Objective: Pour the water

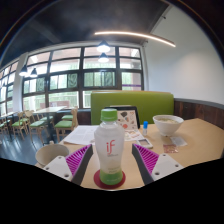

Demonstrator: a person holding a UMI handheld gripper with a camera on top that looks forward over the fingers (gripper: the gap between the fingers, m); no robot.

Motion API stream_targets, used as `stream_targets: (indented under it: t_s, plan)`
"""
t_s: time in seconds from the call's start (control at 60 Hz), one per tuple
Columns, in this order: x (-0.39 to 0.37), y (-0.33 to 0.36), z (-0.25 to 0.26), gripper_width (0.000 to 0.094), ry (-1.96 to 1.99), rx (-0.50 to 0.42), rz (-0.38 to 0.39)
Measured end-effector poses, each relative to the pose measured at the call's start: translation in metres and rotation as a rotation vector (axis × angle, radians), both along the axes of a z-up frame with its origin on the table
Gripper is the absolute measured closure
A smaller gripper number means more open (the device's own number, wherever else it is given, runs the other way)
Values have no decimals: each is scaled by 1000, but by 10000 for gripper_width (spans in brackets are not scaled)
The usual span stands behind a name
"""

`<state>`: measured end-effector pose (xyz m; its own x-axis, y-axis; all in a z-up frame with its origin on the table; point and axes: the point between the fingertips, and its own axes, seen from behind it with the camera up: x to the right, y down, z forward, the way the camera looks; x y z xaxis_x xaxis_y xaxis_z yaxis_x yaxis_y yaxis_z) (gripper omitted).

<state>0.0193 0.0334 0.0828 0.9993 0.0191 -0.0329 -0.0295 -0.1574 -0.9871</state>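
Standing between the spread fingers [82,160] of the gripper [110,165], on a round red coaster [95,181]: clear "iF" bottle [109,149], green cap, gaps either side. Beyond, on the wooden table [200,140], white bowl [167,124], small cup [52,154] off left.

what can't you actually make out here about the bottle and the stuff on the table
- Clear plastic bottle with white cap and orange label, gripper view: whether the tool presses it; contact lies too low and dark.
- Round brown coaster: mostly covered by the bottle.
- White bowl: its inside is hidden by its own rim.
- Papers beyond the bottle: print too small, partly blocked by the bottle.
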Motion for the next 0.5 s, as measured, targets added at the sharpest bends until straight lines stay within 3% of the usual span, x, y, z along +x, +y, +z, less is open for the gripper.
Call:
stream_targets:
  t_s: [0.5]
  plan:
    - [12,-219,30,109,0,19,84]
